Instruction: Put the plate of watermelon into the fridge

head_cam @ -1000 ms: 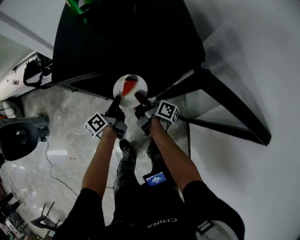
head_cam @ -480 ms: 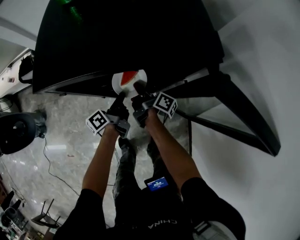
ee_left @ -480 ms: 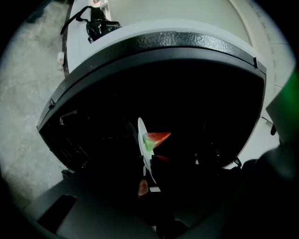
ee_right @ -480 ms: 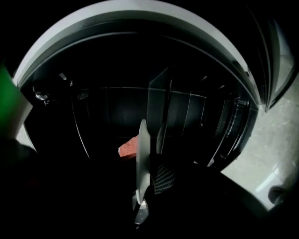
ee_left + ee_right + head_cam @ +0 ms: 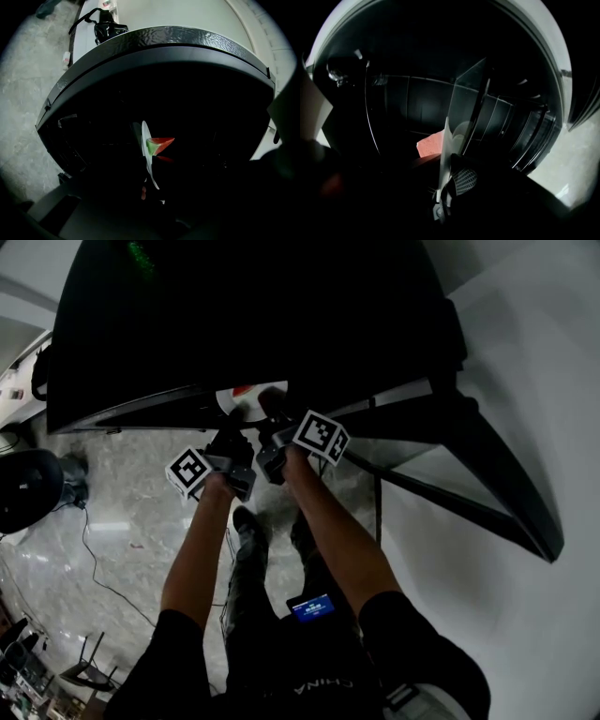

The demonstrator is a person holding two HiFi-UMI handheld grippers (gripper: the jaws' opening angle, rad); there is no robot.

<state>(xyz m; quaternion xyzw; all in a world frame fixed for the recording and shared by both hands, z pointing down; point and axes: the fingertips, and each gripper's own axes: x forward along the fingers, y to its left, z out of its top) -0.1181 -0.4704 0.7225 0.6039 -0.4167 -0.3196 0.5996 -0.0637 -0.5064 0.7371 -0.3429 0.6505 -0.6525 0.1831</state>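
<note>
A white plate [image 5: 242, 399] with a red and green watermelon wedge [image 5: 246, 390] is held level between both grippers, half hidden under the top edge of the black fridge [image 5: 253, 315]. My left gripper [image 5: 232, 435] is shut on the plate's near left rim and my right gripper [image 5: 265, 418] on its near right rim. In the left gripper view the plate [image 5: 146, 157] shows edge-on inside the dark fridge, with the watermelon [image 5: 158, 144] on its right face. In the right gripper view a textured pad [image 5: 464, 180] presses the plate's rim [image 5: 445, 150], with the watermelon [image 5: 429, 143] beyond it.
The fridge door [image 5: 487, 484] stands open to the right. Shelves and door racks [image 5: 520, 136] line the dark inside. A black bag [image 5: 105, 28] lies on a white counter left of the fridge. On the marble floor are a cable [image 5: 94, 559] and a round black object [image 5: 28, 488].
Both grippers have carried the plate forward into the fridge opening. A second ago it was in full view in front of the fridge; only its near part shows now.
</note>
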